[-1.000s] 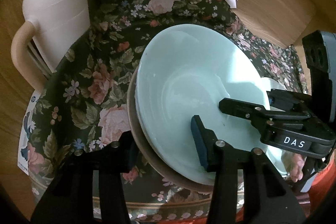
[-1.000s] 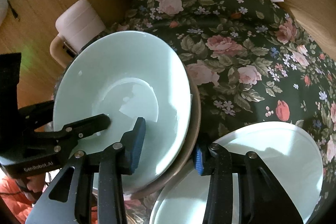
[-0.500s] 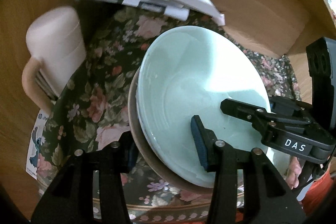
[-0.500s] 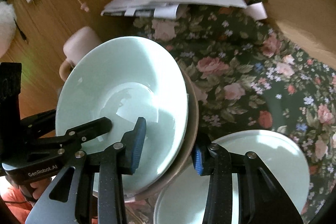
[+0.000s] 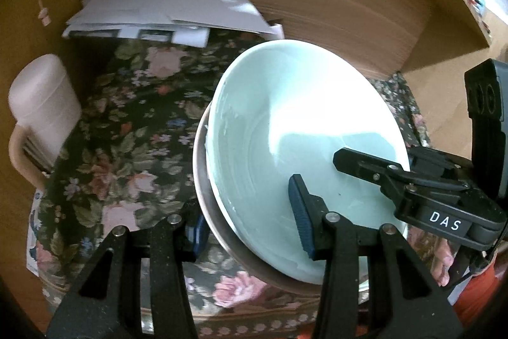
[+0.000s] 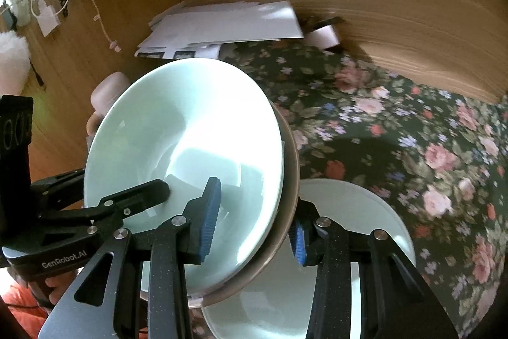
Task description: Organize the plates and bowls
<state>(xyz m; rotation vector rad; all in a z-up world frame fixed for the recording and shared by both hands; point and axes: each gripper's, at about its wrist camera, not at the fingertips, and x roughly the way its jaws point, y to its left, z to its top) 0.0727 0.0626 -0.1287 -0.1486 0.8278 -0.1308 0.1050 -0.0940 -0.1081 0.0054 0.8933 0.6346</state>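
Each hand-held gripper — left (image 5: 250, 221), right (image 6: 254, 218) — clamps the stacked bowls' (image 5: 285, 123) rim, apparently lifted.

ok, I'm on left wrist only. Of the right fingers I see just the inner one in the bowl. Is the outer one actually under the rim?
Obs: Yes. In right wrist the right gripper straddles the rim, with one finger inside the bowl and the other outside, against the underside of the brown plate that the bowl sits on.
Op: Anything below that stack?
Obs: A pale plate lies on the floral cloth, partly hidden beneath the held stack.
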